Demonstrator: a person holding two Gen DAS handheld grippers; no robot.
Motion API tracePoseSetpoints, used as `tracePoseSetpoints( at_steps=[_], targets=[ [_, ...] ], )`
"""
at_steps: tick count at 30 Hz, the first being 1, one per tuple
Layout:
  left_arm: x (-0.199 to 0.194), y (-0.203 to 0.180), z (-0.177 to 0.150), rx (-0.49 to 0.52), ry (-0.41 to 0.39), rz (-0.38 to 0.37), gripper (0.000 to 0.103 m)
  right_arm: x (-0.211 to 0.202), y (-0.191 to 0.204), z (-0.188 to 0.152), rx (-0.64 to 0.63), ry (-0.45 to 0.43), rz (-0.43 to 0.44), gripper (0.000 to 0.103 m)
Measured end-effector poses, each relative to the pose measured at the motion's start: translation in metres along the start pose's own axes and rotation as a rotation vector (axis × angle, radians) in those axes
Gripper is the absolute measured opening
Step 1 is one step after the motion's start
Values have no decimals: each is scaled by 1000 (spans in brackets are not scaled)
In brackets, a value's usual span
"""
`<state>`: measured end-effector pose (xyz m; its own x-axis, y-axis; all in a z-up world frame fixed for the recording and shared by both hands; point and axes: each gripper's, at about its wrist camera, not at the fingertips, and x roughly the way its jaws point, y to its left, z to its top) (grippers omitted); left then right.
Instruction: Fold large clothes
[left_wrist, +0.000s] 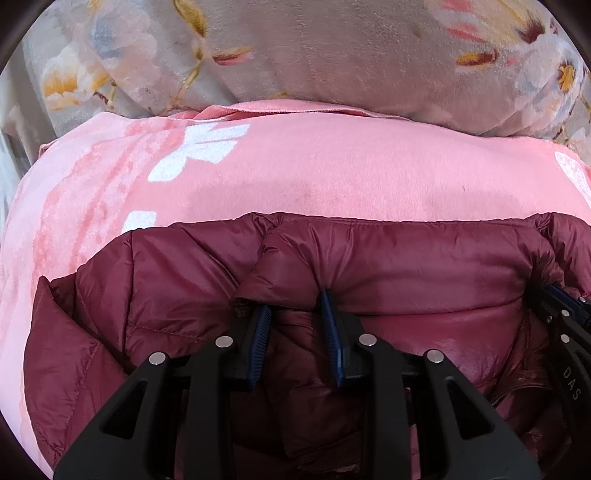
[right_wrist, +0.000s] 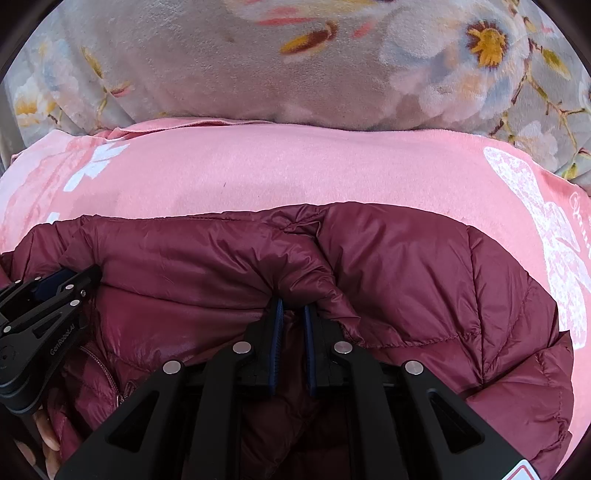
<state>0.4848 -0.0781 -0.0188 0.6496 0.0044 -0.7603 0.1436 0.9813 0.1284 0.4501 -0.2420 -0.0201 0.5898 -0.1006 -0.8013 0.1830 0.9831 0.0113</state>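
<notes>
So the jacket (left_wrist: 388, 258) is a puffy maroon one, quilted with stitched seams, kind of shiny and crinkly all over. It's lying on a pink blanket (left_wrist: 332, 162) with white prints, filling the 6 o'clock half of both wrist views, while the pink stuff is showing from about 9 through 12 to 3 o'clock past its edge. Beyond that, up at 12 o'clock, a grey flowery cover (left_wrist: 332, 48) is bunching up against the blanket.

The left gripper (left_wrist: 295, 306) is pinching a thick roll of the jacket's padded edge, blue pads pressing in on both sides with fabric bulging over the tips. The right gripper (right_wrist: 293, 308) is doing the same thing on its side, fingers squeezed nearly together on a tight bunch of the maroon fabric, with creases fanning out from the grab point toward 1 o'clock.

In the right wrist view the left gripper is poking in at 9 o'clock, and a zipper (right_wrist: 122, 391) is showing on the jacket down around 7 o'clock. The inner lining there is looking smoother and glossier than the quilted outside.
</notes>
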Motion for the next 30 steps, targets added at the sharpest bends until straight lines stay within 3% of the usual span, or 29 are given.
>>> tracePoseSetpoints(
  at_steps=[9,13,14,15,16,18,22,25,30],
  targets=[
    [0,-4,0,19,-2,38,31,1,3,0,-15,3,-13,8],
    [-13,-4,-6,33,6,74,40,-19,-8,-5,21,4,24,11],
    [-21,-2,-9,34,6,70,42,-32,-8,-9,20,-10,22,17],
    [-36,1,-16,25,-2,40,53,-52,-9,-17,17,-37,45,22],
    [-50,4,-23,12,-9,11,72,-79,-12,-29,6,-60,90,27],
    [-88,19,-47,-22,-39,-49,88,-121,-21,-56,-16,-76,131,44],
    [-152,63,-107,-39,-18,-174,88,-200,-60,-132,-36,-91,115,56],
    [-194,120,-173,-120,39,-238,91,-259,-113,-210,45,-58,96,63],
    [-225,191,-265,-228,129,-227,91,-304,-175,-309,252,28,103,65]
  ],
)
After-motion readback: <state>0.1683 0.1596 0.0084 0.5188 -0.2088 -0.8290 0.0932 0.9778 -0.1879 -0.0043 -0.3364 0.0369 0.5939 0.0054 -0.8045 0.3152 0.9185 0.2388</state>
